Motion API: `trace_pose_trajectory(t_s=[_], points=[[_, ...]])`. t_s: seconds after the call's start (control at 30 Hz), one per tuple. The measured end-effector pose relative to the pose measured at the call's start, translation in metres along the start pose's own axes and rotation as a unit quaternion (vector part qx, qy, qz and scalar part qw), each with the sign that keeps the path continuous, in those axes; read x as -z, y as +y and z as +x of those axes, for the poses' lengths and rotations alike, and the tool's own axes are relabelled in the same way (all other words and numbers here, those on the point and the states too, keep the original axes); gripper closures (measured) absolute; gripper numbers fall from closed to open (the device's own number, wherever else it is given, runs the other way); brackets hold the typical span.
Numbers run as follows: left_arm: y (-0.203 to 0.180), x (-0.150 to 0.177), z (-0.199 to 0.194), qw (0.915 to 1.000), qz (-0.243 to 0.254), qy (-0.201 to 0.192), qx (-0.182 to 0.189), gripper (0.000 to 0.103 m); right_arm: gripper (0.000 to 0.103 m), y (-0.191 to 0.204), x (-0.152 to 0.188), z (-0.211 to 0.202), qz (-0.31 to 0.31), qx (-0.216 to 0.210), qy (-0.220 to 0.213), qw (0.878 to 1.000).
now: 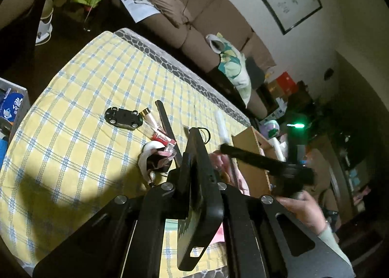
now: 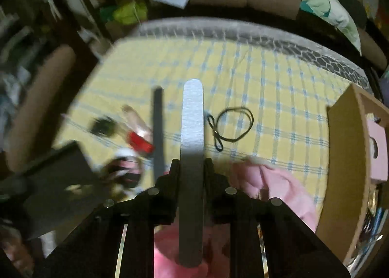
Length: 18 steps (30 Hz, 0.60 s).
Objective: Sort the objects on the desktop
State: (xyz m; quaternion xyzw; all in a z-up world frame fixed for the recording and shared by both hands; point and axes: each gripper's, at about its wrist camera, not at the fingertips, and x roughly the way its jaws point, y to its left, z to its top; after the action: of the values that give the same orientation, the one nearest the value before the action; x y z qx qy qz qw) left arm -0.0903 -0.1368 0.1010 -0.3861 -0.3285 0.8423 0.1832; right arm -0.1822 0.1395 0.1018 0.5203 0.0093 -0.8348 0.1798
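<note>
My left gripper is shut on a flat black phone case, held edge-up over the yellow checked tablecloth. My right gripper points steeply down with a long grey nail file clamped between its fingers, both pads against its edges. The file's tip reaches out over the cloth. A black nail file lies just left of it and a black hair tie just right. In the left wrist view the right gripper is a dark blur beside the cardboard box.
A black toy car, a clear tube with a gold cap and a white-and-dark pouch lie mid-table. A pink cloth sits below the right gripper. The cardboard box stands at the table's right edge; a sofa runs behind.
</note>
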Motion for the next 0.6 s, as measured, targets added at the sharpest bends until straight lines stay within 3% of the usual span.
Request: trace_pose_trajectory(t_s=[0.17,0.33,0.5,0.6], points=[[-0.008,0.001,-0.005,0.9999,0.001,-0.011,0.007,0.099,0.085,-0.011,-0.001,-0.084,0.022,-0.044,-0.086,0.995],[-0.023,0.004,-0.005,0.9996,0.009,-0.016,0.023,0.099,0.085,-0.037,0.002,-0.183,0.052,-0.082,-0.210,0.973],[-0.051,0.010,-0.005,0.9985,0.038,-0.013,0.036,0.099,0.085,-0.053,0.016,-0.238,0.043,-0.059,-0.205,0.976],[-0.072,0.018,0.001,0.9975,0.038,0.008,0.058,0.099,0.085,-0.070,0.028,-0.267,0.029,-0.007,-0.195,0.980]])
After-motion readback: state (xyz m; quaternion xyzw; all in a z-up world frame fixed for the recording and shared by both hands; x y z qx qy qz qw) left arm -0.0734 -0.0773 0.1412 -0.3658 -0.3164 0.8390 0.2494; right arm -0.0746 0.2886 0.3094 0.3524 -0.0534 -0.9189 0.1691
